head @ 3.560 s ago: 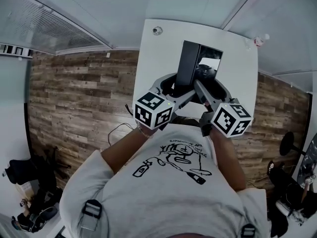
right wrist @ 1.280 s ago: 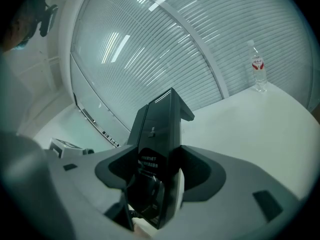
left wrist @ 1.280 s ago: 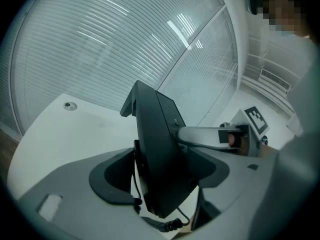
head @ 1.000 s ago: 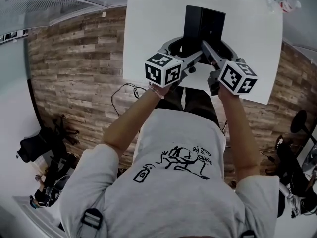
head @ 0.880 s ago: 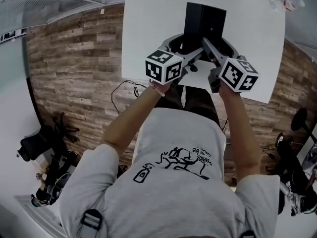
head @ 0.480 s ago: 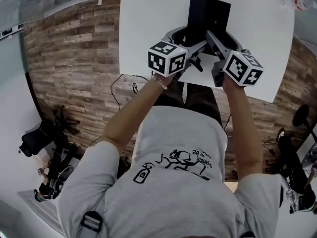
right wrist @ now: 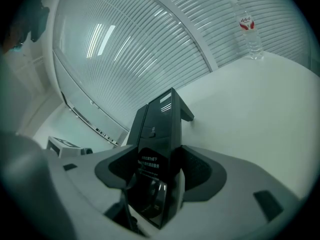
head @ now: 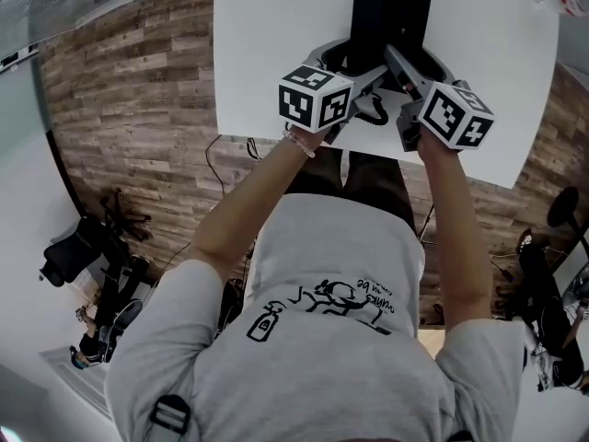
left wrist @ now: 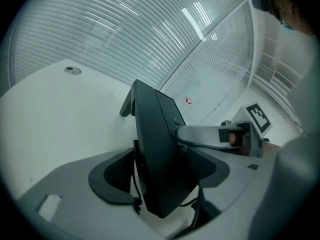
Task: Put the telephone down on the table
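Observation:
The black telephone (head: 391, 17) is held tilted over the white table (head: 276, 44), between both grippers. My left gripper (head: 354, 61) is shut on its left side and my right gripper (head: 398, 61) is shut on its right side. In the left gripper view the telephone (left wrist: 160, 149) fills the gap of the left gripper (left wrist: 160, 176). In the right gripper view the telephone (right wrist: 157, 129) sits inside the right gripper (right wrist: 155, 176). Its far foot (right wrist: 186, 111) is low over the table; I cannot tell whether it touches. A black cord (head: 370, 114) hangs below it.
A plastic water bottle (right wrist: 248, 29) stands at the table's far right corner, also seen as the bottle (head: 571, 3) in the head view. A round cable grommet (left wrist: 73, 70) is set in the table at the far left. Wood floor (head: 129, 109) lies left of the table.
Both grippers have moved forward over the table with the telephone still held between them. The cord now hangs in view below the grippers.

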Action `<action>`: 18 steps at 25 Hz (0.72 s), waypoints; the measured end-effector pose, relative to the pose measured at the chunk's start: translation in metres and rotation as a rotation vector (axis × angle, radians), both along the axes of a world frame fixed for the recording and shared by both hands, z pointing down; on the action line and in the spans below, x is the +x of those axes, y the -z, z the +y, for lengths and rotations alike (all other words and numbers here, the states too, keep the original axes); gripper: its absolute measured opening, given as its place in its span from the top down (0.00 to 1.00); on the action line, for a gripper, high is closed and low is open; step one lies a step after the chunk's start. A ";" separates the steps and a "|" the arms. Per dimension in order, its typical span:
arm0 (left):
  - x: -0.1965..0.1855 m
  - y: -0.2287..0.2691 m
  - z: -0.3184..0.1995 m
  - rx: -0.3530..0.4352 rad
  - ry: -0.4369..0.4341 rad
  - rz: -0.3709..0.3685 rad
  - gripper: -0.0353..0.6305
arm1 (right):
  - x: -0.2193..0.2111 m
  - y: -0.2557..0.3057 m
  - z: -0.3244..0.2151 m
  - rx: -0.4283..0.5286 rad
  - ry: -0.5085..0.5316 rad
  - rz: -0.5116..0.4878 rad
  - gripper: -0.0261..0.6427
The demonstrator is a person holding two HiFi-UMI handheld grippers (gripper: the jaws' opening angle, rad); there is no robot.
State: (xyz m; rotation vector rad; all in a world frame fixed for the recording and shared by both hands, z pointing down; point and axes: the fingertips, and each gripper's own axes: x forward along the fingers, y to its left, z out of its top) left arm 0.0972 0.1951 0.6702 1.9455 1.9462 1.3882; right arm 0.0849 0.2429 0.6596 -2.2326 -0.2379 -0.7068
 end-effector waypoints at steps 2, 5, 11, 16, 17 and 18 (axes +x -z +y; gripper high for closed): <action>-0.001 -0.003 0.000 0.009 -0.005 0.008 0.47 | -0.001 -0.003 0.000 -0.001 0.003 -0.003 0.61; -0.002 -0.008 0.001 0.023 -0.013 0.020 0.47 | -0.002 -0.007 -0.001 -0.004 0.009 -0.008 0.61; -0.003 -0.013 0.002 0.044 -0.022 0.038 0.47 | -0.002 -0.012 0.000 -0.006 0.017 -0.011 0.60; -0.005 -0.019 0.002 0.080 -0.047 0.060 0.46 | -0.005 -0.018 -0.002 0.008 0.022 -0.014 0.60; -0.006 -0.021 0.002 0.086 -0.052 0.066 0.46 | -0.005 -0.020 -0.002 0.010 0.022 -0.014 0.59; -0.006 -0.022 0.002 0.090 -0.055 0.069 0.46 | -0.006 -0.021 -0.003 0.012 0.023 -0.014 0.59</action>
